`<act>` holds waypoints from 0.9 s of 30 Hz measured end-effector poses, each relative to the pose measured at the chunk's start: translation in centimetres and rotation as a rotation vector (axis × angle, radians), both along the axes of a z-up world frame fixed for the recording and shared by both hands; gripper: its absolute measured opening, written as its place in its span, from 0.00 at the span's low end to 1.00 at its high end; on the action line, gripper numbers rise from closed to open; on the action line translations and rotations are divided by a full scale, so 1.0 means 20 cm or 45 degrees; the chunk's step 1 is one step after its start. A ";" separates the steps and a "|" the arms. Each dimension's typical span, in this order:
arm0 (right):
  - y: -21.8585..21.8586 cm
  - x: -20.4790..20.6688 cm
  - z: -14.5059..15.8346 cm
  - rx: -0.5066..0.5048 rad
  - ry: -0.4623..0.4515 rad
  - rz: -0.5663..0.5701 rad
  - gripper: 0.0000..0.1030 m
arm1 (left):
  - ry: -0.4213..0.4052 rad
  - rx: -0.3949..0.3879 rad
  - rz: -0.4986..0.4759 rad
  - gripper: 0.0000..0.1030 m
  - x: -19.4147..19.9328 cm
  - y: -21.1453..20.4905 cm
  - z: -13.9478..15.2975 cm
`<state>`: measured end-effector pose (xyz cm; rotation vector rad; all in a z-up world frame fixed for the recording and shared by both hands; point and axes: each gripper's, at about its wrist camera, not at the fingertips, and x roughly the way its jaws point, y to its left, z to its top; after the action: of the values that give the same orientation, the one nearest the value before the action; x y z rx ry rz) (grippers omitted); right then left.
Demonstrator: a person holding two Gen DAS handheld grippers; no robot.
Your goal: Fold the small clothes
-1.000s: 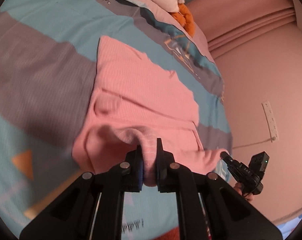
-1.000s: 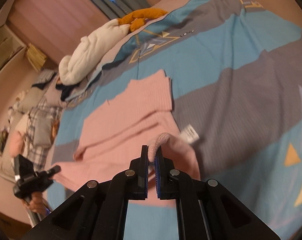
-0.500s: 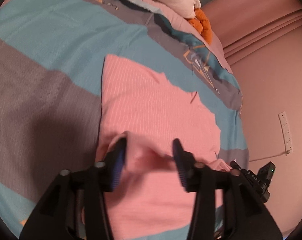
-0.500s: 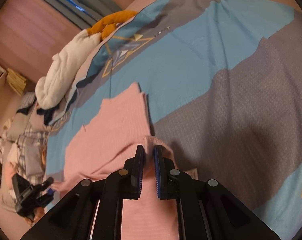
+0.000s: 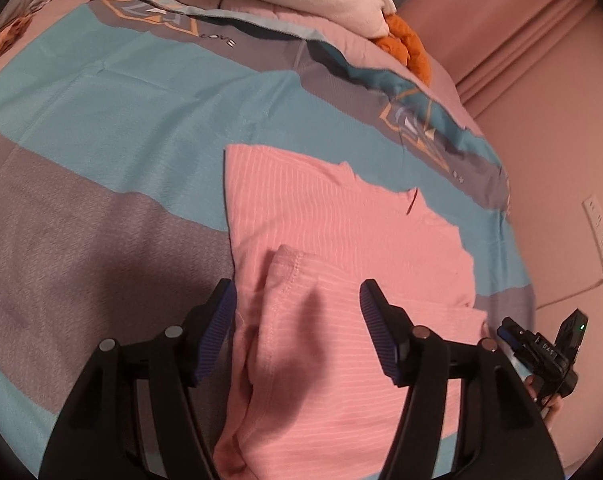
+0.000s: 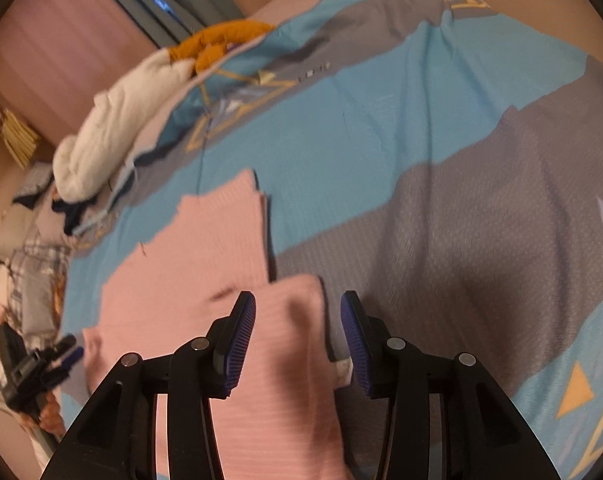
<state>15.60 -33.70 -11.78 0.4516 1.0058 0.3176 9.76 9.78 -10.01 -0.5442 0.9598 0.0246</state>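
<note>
Pink ribbed garment (image 5: 341, 248) lies flat on the blue-and-grey striped bedspread (image 5: 101, 128), its near part doubled back over the rest. Both grippers hover just above the folded edge. On the left gripper (image 5: 297, 320) the jaws have just been opening and stand wide apart, nothing pinched, the fold lying loose beneath them. On the right gripper (image 6: 297, 332) the jaws have likewise just been opening, the cloth released below. White bedding (image 6: 113, 128) is heaped at the bed's far end.

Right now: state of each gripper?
Left gripper: open, jaws just opened, pink garment released beneath.
Right gripper: open, jaws just opened, holding nothing.
</note>
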 end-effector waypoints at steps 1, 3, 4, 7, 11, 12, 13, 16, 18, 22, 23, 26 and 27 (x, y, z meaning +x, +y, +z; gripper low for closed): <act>0.01 0.00 -0.01 -0.004 0.008 0.016 0.43 | 0.017 0.021 -0.013 0.59 0.02 -0.01 -0.02; 0.05 0.01 -0.04 -0.007 0.021 0.049 0.43 | 0.042 0.042 -0.030 0.51 0.04 -0.03 -0.05; 0.06 0.01 -0.05 -0.016 0.030 0.059 0.43 | 0.053 0.051 -0.045 0.43 0.05 -0.04 -0.07; 0.10 0.03 -0.09 -0.070 0.049 0.078 0.43 | 0.083 0.112 -0.060 0.19 0.07 -0.06 -0.11; 0.13 0.03 -0.09 -0.121 0.036 0.073 0.13 | 0.062 0.154 -0.048 0.07 0.05 -0.06 -0.11; 0.13 0.02 -0.08 -0.134 0.034 0.069 0.08 | 0.055 0.152 -0.048 0.05 0.04 -0.06 -0.10; 0.13 0.02 -0.08 -0.136 0.027 0.069 0.06 | 0.049 0.155 -0.037 0.04 0.03 -0.06 -0.09; 0.12 -0.01 -0.03 -0.138 -0.015 0.056 0.06 | 0.007 0.164 -0.037 0.03 -0.01 -0.08 -0.03; 0.12 -0.04 0.02 -0.130 -0.054 0.054 0.05 | -0.022 0.175 -0.038 0.03 -0.03 -0.09 0.00; 0.10 -0.09 0.11 -0.111 -0.124 0.054 0.05 | -0.069 0.156 -0.030 0.03 -0.09 -0.11 0.08; 0.10 -0.11 0.14 -0.101 -0.143 0.055 0.05 | -0.077 0.153 -0.023 0.03 -0.10 -0.12 0.09; 0.09 -0.15 0.21 -0.073 -0.199 0.059 0.05 | -0.104 0.154 -0.005 0.03 -0.15 -0.13 0.14; 0.09 -0.17 0.24 -0.070 -0.220 0.059 0.05 | -0.115 0.160 0.001 0.03 -0.16 -0.13 0.16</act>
<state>12.27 -31.90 -7.00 0.3456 0.8555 0.3635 6.54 7.12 -6.79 -0.4264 0.8634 0.0606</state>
